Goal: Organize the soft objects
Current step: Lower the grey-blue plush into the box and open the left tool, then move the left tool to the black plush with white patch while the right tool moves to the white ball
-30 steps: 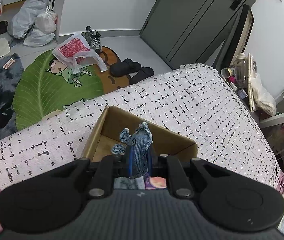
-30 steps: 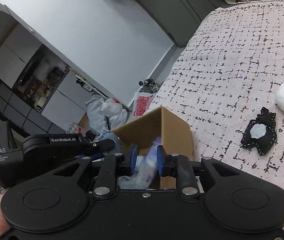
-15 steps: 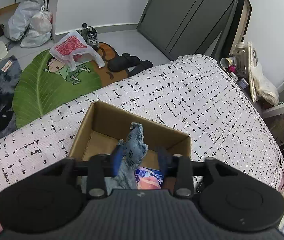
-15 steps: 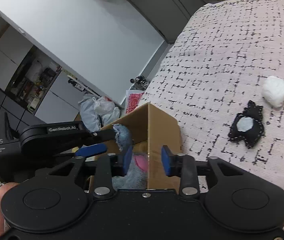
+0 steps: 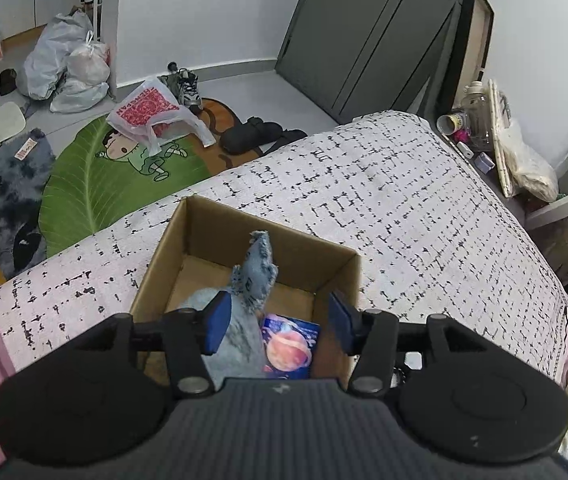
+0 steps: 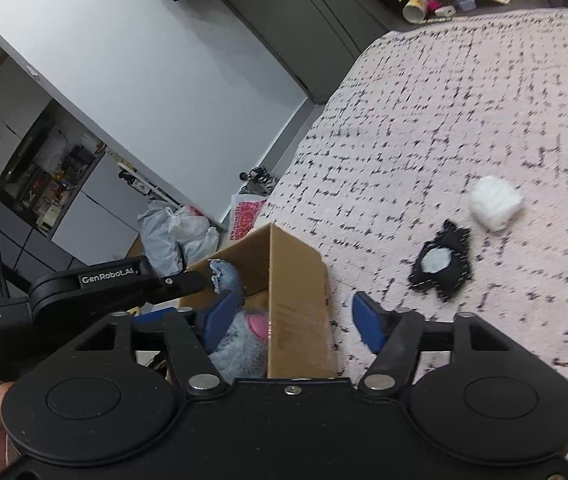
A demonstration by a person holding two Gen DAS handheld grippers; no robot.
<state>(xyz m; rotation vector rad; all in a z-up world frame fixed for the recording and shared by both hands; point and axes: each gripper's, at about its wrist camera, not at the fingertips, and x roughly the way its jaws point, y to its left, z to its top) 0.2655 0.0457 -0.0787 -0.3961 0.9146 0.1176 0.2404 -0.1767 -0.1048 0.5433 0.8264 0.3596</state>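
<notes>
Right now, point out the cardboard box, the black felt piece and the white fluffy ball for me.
cardboard box (image 6: 296, 304): right wrist view, outer side wall.
black felt piece (image 6: 454, 276): right wrist view, black edge beside its pale patch.
white fluffy ball (image 6: 494, 202): right wrist view, its middle.

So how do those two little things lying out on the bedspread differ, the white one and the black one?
The white lump is plain, puffy and rounded; the black piece lies flat, with jagged edges and a pale patch in its middle. The white lump sits farther from the cardboard box than the black piece. Both look soft and rest apart on the bedspread.
</notes>
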